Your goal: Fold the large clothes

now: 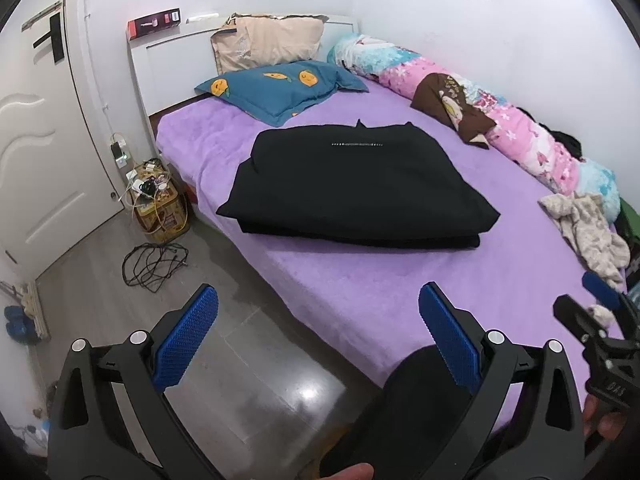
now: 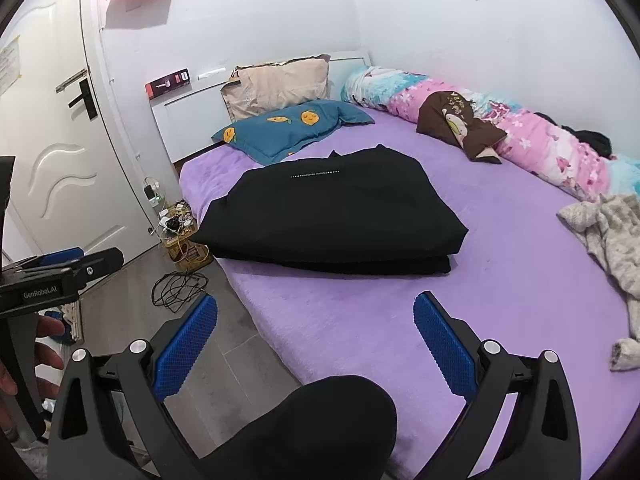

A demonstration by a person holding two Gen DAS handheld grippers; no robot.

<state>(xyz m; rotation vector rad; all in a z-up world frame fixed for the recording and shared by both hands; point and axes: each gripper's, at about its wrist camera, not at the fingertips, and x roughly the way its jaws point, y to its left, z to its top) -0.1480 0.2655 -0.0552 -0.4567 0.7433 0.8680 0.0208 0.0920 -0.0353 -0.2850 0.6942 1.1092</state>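
The folded garment (image 1: 360, 184) lies in the middle of the bed (image 1: 360, 292). Behind it, 2 pillows (image 1: 280, 88) rest against the headboard (image 1: 168, 76). A rolled quilt (image 1: 500, 120) runs along the bed's right side by the wall. Left of the bed, a box (image 1: 160, 208) and cables (image 1: 154, 266) sit on the floor (image 1: 248, 360).

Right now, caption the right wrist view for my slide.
Open right tool faces a folded black garment on the purple bed.
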